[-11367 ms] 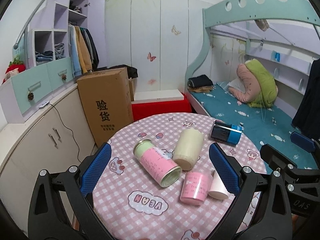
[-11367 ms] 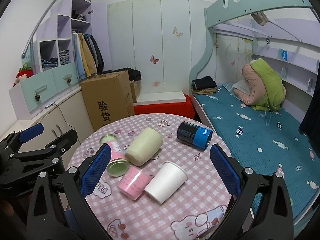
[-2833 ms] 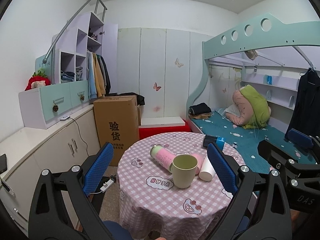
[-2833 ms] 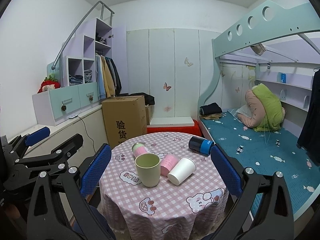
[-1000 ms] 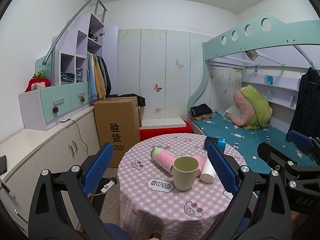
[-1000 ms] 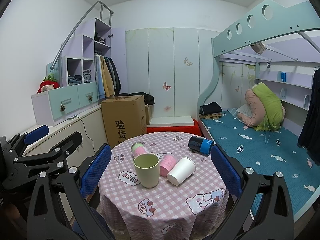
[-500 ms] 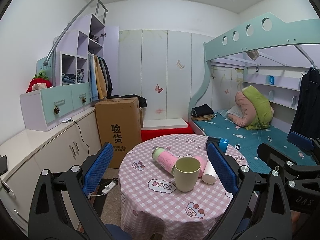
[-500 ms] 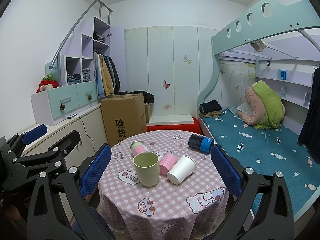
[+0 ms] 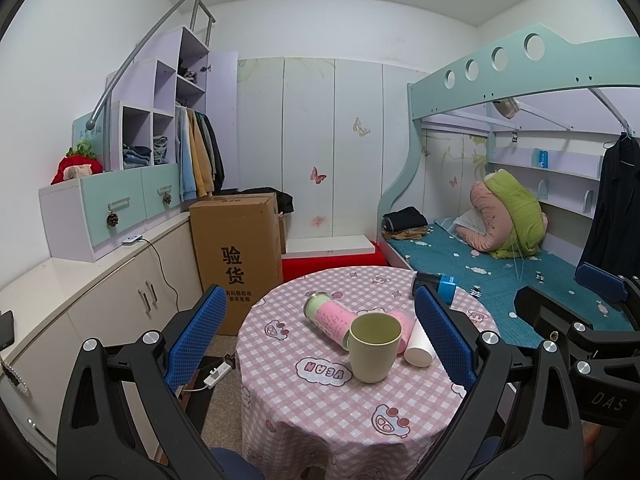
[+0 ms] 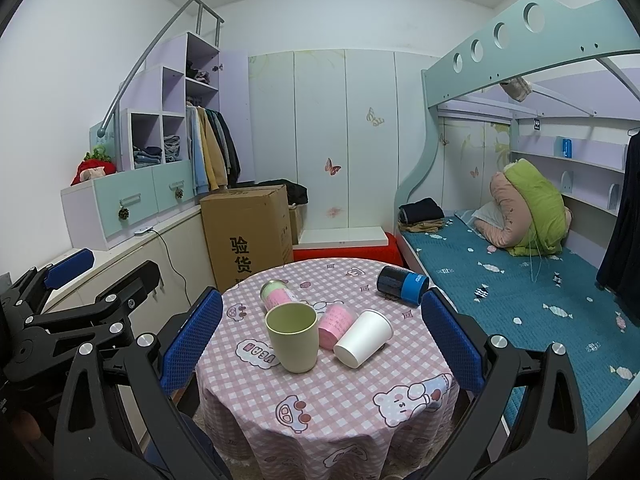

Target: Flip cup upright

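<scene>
A pale green plastic cup point(image 10: 292, 338) stood upright, mouth up, near the middle of the round desk point(image 10: 352, 400) draped in a pink checked cloth, while the left hand-held gripper point(image 9: 320, 342) and the right hand-held gripper point(image 10: 322, 342) hung back from the desk edge, each with its blue-padded jaws spread wide and nothing between them. Judged from the cup's stance, the flip looked complete. Behind the cup lay a pink-labelled cylindrical canister with a green end point(image 10: 277, 297) on its side, a small pink cup point(image 10: 335, 326) tipped over just beside the green one, a white paper cup point(image 10: 363, 338) on its side with its mouth toward the camera, and a dark can with a blue band point(image 10: 403, 284) farther back near the bed point(image 10: 520, 280). The risk from here lay in crowding: the pink cup appeared to sit against or very close to the green cup's wall, so any roll of the loose cylinders could nudge it over again. A careless sweep of either wide-open gripper past the rim would do the same, and the cloth, hanging free over the edge, could drag everything if a jaw snagged it.
</scene>
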Motion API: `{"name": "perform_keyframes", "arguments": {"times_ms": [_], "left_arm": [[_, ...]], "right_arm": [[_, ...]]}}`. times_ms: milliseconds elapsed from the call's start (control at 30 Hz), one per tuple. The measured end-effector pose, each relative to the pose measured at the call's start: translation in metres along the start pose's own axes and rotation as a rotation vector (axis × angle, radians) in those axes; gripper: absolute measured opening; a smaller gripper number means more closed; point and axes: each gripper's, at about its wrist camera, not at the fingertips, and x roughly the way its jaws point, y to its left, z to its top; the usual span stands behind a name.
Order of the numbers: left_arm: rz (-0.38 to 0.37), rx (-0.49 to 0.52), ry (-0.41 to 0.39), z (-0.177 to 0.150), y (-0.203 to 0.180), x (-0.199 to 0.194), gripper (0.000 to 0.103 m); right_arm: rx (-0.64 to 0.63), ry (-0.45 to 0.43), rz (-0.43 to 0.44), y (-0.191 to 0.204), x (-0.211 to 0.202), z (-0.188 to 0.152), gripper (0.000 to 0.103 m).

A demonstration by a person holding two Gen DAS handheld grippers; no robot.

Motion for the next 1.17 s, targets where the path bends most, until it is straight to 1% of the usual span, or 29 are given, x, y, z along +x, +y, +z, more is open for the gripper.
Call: {"name": "perform_keyframes", "arguments": {"times_ms": [867, 1167], "left_arm": [[-0.003, -0.001, 0.005, -0.001, 0.001, 0.002, 0.096], [-0.008, -0.002, 0.028, -0.007, 0.003, 0.014, 0.096]], "right_arm": [[0.002, 0.003, 0.002, -0.001, 0.003, -0.001, 0.096], [0.004, 0.013, 0.005, -0.001, 0.009, -0.002, 0.096]]}}
